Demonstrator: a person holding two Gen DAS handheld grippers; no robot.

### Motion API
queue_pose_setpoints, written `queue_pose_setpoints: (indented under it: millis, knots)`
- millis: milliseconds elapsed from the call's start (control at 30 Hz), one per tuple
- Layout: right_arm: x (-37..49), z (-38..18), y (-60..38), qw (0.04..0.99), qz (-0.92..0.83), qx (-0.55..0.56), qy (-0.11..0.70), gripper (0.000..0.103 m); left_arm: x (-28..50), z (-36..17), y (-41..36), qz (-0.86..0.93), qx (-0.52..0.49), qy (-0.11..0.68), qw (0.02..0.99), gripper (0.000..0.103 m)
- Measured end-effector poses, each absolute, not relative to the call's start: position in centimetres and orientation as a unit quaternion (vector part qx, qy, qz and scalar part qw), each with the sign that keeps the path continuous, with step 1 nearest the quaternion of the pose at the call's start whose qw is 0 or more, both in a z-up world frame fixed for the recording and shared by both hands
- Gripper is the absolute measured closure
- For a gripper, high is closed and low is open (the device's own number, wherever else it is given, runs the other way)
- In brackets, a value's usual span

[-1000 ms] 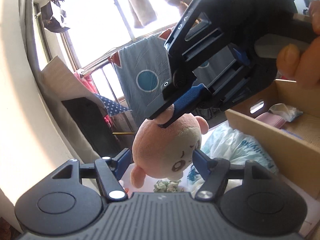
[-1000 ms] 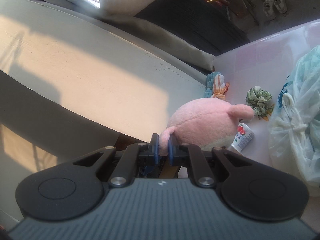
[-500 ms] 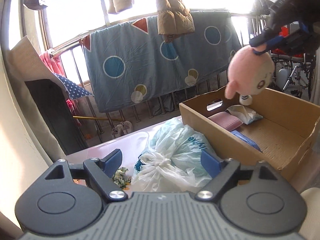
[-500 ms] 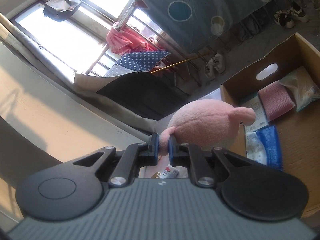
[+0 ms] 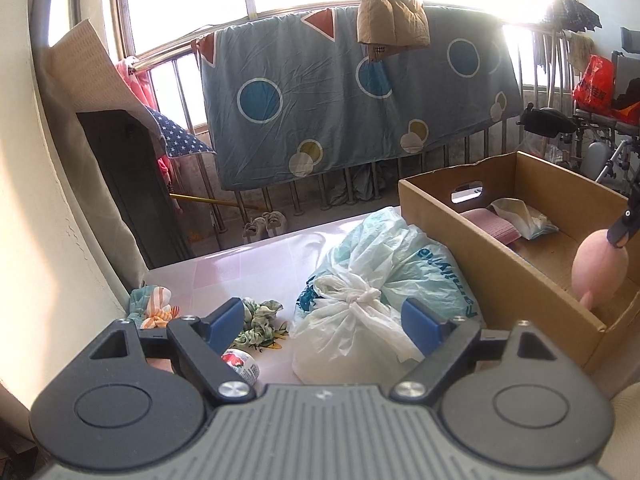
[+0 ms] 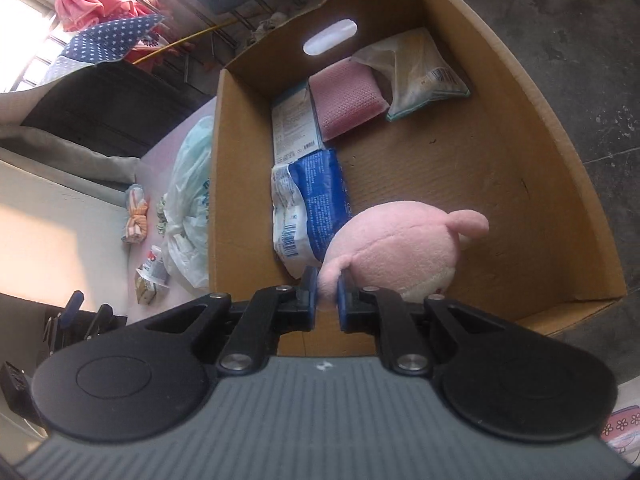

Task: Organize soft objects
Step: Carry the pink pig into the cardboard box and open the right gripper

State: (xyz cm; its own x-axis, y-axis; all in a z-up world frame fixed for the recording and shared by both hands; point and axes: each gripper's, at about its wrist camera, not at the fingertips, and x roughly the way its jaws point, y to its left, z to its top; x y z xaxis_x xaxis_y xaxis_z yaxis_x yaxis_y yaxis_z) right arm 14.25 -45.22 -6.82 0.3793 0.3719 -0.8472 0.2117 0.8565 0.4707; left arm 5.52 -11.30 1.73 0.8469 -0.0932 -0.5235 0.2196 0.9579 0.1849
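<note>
My right gripper [image 6: 327, 294] is shut on an ear of the pink plush toy [image 6: 394, 252], which hangs low inside the cardboard box [image 6: 576, 184]. The left wrist view shows the same plush toy [image 5: 598, 268] at the near end of the cardboard box [image 5: 500, 264], under the right gripper's tip [image 5: 622, 230]. My left gripper [image 5: 324, 320] stands open and empty over the pink table, facing a knotted white plastic bag [image 5: 360, 312]. A green scrunchie [image 5: 260, 322], a striped cloth bundle [image 5: 154, 306] and a small strawberry-print packet [image 5: 240, 364] lie to the bag's left.
In the box lie a pink sponge pad [image 6: 346, 100], a clear-wrapped pack [image 6: 416, 72], a blue-and-white packet [image 6: 308, 204] and a printed card [image 6: 294, 124]. A blue blanket [image 5: 340, 100] hangs on the railing behind the table. A pale wall [image 5: 24, 200] runs along the left.
The right gripper carried the plush toy from between the left gripper's fingers, over the box and down into it. The left gripper's jaws spread wider and it now faces the bag.
</note>
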Motion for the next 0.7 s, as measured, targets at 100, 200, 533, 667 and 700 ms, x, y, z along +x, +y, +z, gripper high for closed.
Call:
queue_pose_setpoints:
  millis: [100,200,533,667,700]
  knots:
    - [16.8,-8.4,-44.8,0.783,0.047,0.264,0.561,0.094,5.7,1.5,-11.0,-0.082,0.117,0.271,0.952,0.016]
    - [19.6,-8.3,-44.5,0.792,0.044,0.269,0.546,0.094,6.1,1.1,-10.6,-0.074,0.119,0.280,0.950,0.016]
    - [25.2,-10.3,-45.4,0.797,-0.036,0.319,0.512,0.094,7.2,0.3,-9.2,-0.053,0.115,0.296,0.947,0.016]
    - [26.3,-11.2,-45.8,0.796,-0.067,0.339,0.496,0.094,7.5,0.2,-8.7,-0.051,0.114,0.299,0.946,0.016]
    - [26.4,-11.5,-46.0,0.797,-0.077,0.342,0.492,0.094,7.6,0.2,-8.6,-0.050,0.114,0.300,0.946,0.016]
